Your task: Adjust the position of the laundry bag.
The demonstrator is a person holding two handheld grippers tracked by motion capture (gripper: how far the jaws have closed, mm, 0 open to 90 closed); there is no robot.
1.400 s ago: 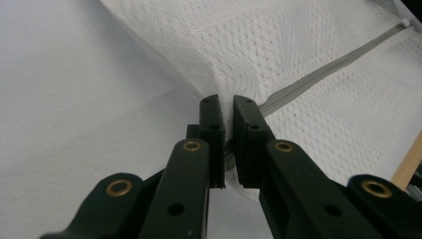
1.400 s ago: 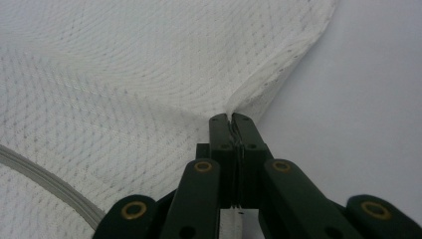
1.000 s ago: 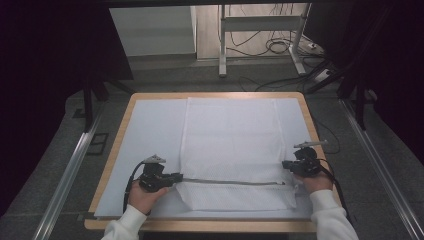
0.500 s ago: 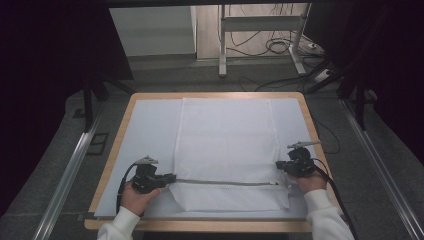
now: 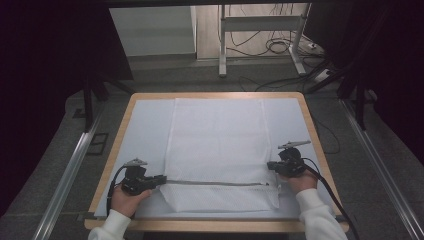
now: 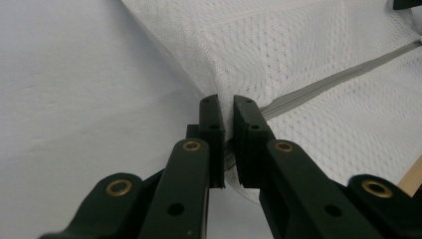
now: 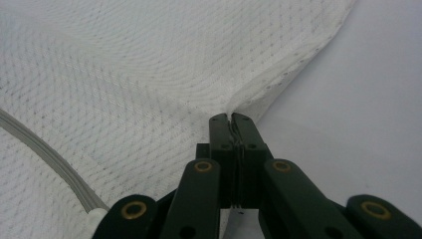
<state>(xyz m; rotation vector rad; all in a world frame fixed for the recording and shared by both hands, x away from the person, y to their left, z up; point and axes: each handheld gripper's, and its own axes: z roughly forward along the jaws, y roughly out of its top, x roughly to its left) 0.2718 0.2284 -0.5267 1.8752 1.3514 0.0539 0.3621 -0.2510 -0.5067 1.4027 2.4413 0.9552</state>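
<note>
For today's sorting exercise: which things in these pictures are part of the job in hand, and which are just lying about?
In use:
white mesh bag with grey zip
left gripper, shut on the bag
right gripper, shut on the bag
table

Lying about:
cables on the floor
metal stand

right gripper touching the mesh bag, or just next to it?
Touching. In the right gripper view, the right gripper has its jaws shut on the edge of the mesh bag.

A white mesh bag (image 5: 219, 150) with a grey zipper (image 5: 215, 183) is lying on a pale blue-white mat (image 5: 145, 130) edged by light wood (image 5: 310, 125), black grippers (image 6: 228, 129) showing brass rivets.
</note>
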